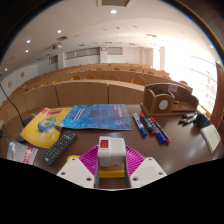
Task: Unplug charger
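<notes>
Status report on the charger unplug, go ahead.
Gripper jaws closed on the white charger. Charger sits over a pink mat on the table. Remote off beside, nothing blocking.

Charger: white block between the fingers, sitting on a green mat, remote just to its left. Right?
Not quite. In the gripper view the white charger stands between the fingers, with the remote to its left, but the mat under it is pink, not green. Whether the fingers press on it cannot be seen.
</notes>
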The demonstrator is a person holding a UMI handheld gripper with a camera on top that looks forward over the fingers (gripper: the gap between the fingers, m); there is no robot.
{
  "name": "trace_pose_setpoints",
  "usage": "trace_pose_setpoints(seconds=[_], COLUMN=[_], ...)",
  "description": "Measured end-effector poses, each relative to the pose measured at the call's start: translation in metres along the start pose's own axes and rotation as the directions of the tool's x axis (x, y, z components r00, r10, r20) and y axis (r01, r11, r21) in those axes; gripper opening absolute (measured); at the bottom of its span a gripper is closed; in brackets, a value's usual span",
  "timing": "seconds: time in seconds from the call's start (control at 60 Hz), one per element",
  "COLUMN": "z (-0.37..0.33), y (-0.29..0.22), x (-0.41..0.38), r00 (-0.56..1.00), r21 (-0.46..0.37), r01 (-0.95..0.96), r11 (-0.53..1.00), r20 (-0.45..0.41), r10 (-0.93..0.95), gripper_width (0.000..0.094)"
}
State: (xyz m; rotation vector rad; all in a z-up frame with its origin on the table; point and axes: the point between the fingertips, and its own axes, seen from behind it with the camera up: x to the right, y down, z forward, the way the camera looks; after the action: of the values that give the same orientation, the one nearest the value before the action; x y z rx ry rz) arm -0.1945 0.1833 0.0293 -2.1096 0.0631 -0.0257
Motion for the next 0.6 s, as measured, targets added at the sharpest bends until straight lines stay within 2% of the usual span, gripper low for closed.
trace_pose_setpoints(seconds=[0.117,0.25,0.333,0.35,0.4,0.45,0.5,0.55,0.6], z=[-0.002,-0.005,-0.065,-0.08,-0.111,-0.13,-0.143,-0.143,-0.128], y=[-0.003,-0.006,-0.124,-0.145,-0.205,-0.244,-0.263,-0.252,-0.235], x=[0.0,-0.001,0.001,-0.003,-0.01,-0.006,0.009,0.032,0.051], r00=[0.999,1.0,0.997,0.997,0.997,0.996,0.996,0.997,0.999], r21=[0.02,0.016,0.333,0.382,0.458,0.494,0.52,0.523,0.469], r01=[0.037,0.013,0.08,0.081,0.051,-0.003,-0.003,0.003,0.004], r11=[0.999,1.0,0.939,0.921,0.888,0.87,0.854,0.852,0.883], r20=[-0.015,0.011,-0.02,-0.013,0.035,0.083,0.081,0.06,0.043], r10=[-0.037,-0.013,-0.078,-0.082,-0.075,-0.044,-0.046,-0.04,-0.027], gripper_width=[0.0261,0.0256,0.025,0.0251,0.025,0.025,0.0251,0.0251,0.025])
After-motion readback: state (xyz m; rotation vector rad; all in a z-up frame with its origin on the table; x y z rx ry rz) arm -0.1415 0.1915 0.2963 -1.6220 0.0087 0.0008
